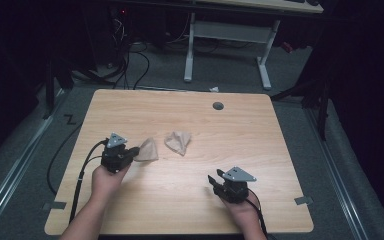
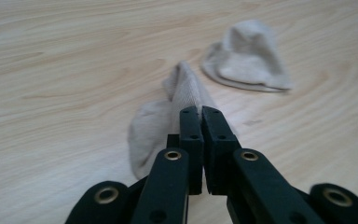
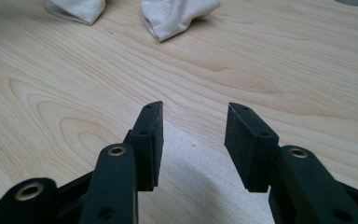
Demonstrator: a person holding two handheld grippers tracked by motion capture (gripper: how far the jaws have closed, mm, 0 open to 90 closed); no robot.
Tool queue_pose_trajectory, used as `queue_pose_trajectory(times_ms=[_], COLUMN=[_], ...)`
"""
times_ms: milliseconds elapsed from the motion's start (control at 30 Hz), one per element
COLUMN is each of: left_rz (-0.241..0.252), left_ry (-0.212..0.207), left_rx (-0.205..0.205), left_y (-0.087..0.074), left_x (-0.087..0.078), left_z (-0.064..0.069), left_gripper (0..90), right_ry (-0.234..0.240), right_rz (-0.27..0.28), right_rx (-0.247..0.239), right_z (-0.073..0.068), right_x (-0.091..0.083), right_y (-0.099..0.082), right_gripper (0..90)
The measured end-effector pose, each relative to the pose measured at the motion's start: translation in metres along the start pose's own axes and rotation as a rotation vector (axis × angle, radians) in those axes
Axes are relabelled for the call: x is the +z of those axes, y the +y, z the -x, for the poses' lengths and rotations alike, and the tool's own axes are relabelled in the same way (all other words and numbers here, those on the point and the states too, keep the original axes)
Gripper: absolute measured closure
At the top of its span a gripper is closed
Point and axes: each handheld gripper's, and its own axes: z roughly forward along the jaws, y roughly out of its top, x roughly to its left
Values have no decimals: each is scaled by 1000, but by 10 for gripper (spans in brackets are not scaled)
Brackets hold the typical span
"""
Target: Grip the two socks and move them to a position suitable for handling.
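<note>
While the left gripper [image 1: 130, 151] is clamped onto the nearer beige sock [image 1: 147, 150], left of centre in the high view, the second sock [image 1: 178, 141] is left lying just to its right, close by but apart. From the left gripper view the jaws are seen pinched tight on a fold of the held sock [image 2: 168, 116], whose body runs away from the gripper toward the top of the frame, with the other sock [image 2: 249, 58] off to the upper right. So any pairing move would be made rightward, and the left hand is clearly the nearer one. The right gripper [image 1: 214, 181] is parked wide with nothing in it at lower right of the high view, well apart from both socks on the bench [image 1: 240, 130]. How much cloth is actually caught can't be made out, since the pinch point is covered by the jaws.
</note>
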Motion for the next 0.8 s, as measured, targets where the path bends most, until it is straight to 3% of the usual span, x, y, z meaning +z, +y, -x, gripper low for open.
queue_pose_trajectory(times_ms=[300, 633, 733, 800], left_rz=[36, 8, 9, 18], left_ry=[-65, -114, -151, -176], left_rx=[47, 91, 104, 121], left_y=[10, 24, 29, 33], left_x=[-6, 28, 35, 37], left_z=[34, 67, 81, 90], left_gripper=[872, 862, 827, 746], right_ry=[-3, -9, -9, -11], right_rz=[-5, -8, -7, -7], right_rx=[2, 1, 2, 0], right_z=[-1, 0, 1, 1], right_x=[0, 1, 0, 0], right_y=[0, -1, -1, -1], right_gripper=[577, 577, 577, 577])
